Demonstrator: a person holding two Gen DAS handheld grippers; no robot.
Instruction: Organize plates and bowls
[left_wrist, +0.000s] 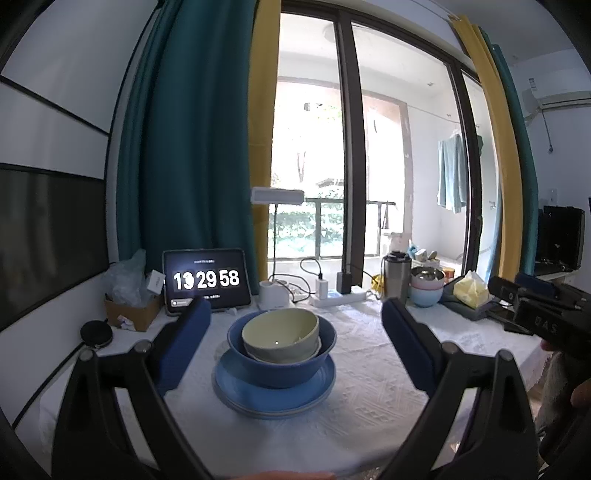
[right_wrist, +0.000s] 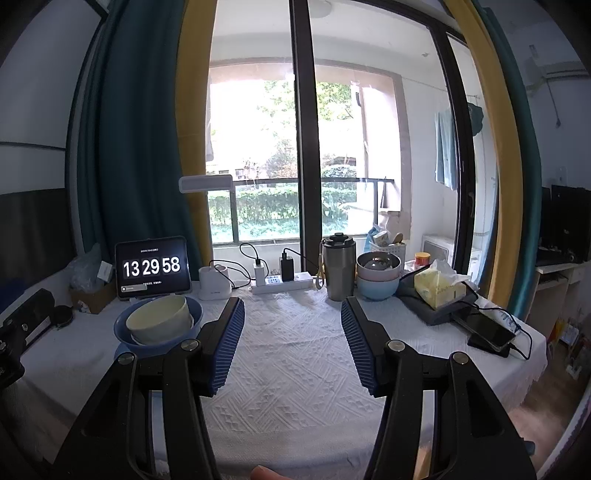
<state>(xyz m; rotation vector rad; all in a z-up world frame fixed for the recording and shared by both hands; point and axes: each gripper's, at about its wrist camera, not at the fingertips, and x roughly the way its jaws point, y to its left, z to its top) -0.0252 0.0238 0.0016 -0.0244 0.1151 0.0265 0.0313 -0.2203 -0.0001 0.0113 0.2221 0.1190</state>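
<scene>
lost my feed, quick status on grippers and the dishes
Left gripper open, empty, facing the stack. Right gripper open, empty, over bare cloth. Cream bowl tilted in blue bowl on blue plates. Nothing in the way.

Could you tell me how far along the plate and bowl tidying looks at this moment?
Done, apparently: a pale green bowl nests in a dark blue bowl on stacked blue plates. In hand: nothing; the left gripper and right gripper are both open and empty. Possibly left: the bowl stack by the steel tumbler, if it belongs to the job.
</scene>
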